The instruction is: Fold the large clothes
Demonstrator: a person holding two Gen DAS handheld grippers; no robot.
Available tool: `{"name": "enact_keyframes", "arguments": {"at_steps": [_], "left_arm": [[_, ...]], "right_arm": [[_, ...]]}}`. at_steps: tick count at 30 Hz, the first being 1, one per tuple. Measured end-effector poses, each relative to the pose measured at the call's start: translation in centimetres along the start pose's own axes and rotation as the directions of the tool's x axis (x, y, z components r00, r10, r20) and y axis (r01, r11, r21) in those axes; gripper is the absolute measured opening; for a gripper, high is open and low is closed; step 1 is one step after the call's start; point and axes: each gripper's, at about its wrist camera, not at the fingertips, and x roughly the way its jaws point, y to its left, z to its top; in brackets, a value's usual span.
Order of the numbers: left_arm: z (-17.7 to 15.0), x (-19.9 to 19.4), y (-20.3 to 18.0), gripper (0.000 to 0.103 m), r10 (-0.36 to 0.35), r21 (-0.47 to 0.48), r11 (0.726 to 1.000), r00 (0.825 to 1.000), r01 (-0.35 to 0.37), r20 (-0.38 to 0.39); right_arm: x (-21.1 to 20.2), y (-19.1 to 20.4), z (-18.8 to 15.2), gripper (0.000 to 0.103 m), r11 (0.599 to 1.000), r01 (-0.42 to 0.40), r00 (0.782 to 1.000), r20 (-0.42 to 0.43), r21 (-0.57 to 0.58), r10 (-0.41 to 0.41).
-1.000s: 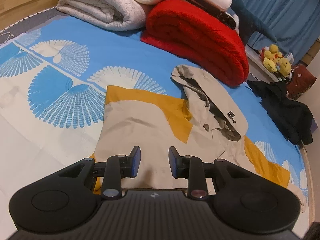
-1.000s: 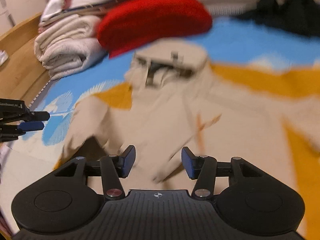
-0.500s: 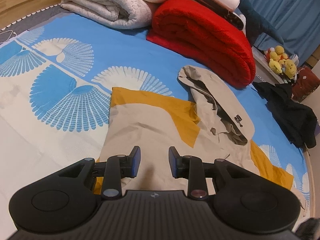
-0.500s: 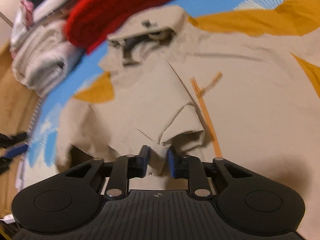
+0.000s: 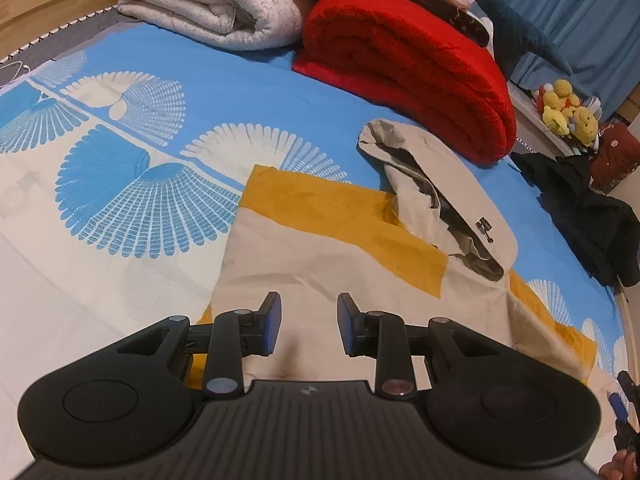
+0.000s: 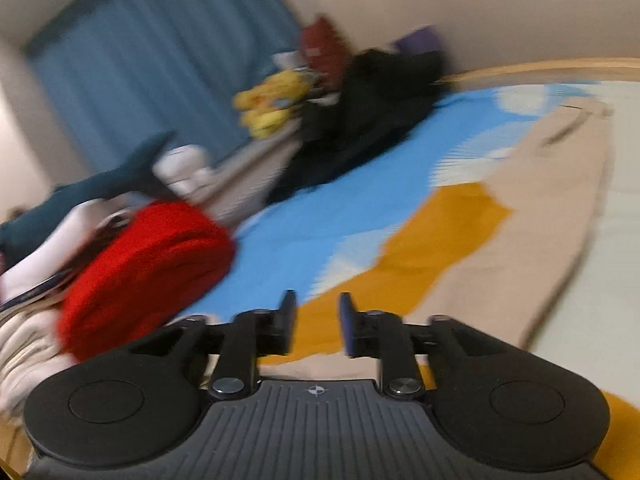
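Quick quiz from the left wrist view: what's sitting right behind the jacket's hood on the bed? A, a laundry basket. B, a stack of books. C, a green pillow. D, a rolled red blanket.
D: the red blanket lies rolled just beyond the hood of the jacket, with a white quilt folded to its left.

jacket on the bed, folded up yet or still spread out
Partly folded. The beige and mustard jacket has one side turned in to a straight edge, but its hood and other sleeve lie spread on the bedsheet.
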Motion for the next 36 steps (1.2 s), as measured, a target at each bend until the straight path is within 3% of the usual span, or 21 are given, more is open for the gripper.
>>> {"name": "enact_keyframes", "arguments": {"at_steps": [1,5,8,13,18,20,21,22,23,27,31,33,36], "left_arm": [[0.0,0.1,-0.1,0.032,-0.001,0.000,1.000,1.000,0.001,-0.002],[-0.2,0.8,-0.5,0.034,-0.005,0.003,1.000,1.000,0.005,-0.014],[-0.4,1.2,-0.8,0.034,-0.009,0.007,1.000,1.000,0.009,-0.025],[-0.7,1.8,-0.8,0.035,-0.009,0.022,1.000,0.999,0.010,-0.041],[-0.5,2.2,-0.6,0.035,-0.011,0.015,1.000,0.999,0.012,-0.052],[-0.4,2.4,-0.6,0.035,-0.013,0.015,1.000,0.998,0.013,-0.057],[-0.4,2.5,-0.7,0.035,-0.012,0.015,1.000,0.998,0.013,-0.058],[-0.3,2.6,-0.7,0.035,-0.011,0.016,1.000,0.998,0.012,-0.061],[-0.3,2.7,-0.7,0.035,-0.011,0.017,1.000,0.998,0.012,-0.063],[-0.2,2.9,-0.8,0.035,-0.011,0.021,1.000,0.998,0.013,-0.067],[-0.4,3.0,-0.8,0.035,-0.009,0.039,0.999,0.997,0.012,-0.074],[-0.5,3.2,-0.7,0.035,-0.007,0.033,0.999,0.997,0.010,-0.081],[-0.8,3.5,-0.7,0.035,-0.017,0.029,0.999,0.995,0.020,-0.095]], "right_arm": [[0.3,-0.2,0.1,0.041,1.000,0.027,1.000,-0.007,0.000,-0.027],[2.5,-0.5,-0.4,0.048,0.999,0.050,0.991,-0.121,-0.005,-0.051],[4.6,-1.2,-1.3,0.059,0.999,0.044,0.961,-0.274,0.020,-0.037],[7.7,-3.0,-3.3,0.060,0.990,0.091,0.890,-0.455,0.111,-0.031],[10.0,-3.7,-4.5,0.060,0.986,0.088,0.858,-0.514,0.139,-0.004],[10.8,-3.9,-5.4,0.052,0.989,0.063,0.846,-0.532,0.137,0.020],[10.9,-3.7,-5.5,0.045,0.991,0.051,0.848,-0.529,0.127,0.024],[11.1,-3.4,-5.6,0.019,0.993,0.038,0.847,-0.532,0.114,0.029],[11.1,-3.2,-5.7,0.005,0.993,0.024,0.843,-0.536,0.112,0.041],[8.7,-2.1,-4.4,0.001,0.993,0.004,0.891,-0.450,0.120,0.050],[4.8,0.4,-3.1,0.001,0.999,-0.006,0.940,-0.342,0.034,0.017],[4.1,0.8,-2.9,0.001,0.999,0.039,0.953,-0.301,-0.011,-0.041],[4.3,0.1,-2.6,0.004,0.977,0.198,0.945,-0.249,-0.084,-0.213]]}}
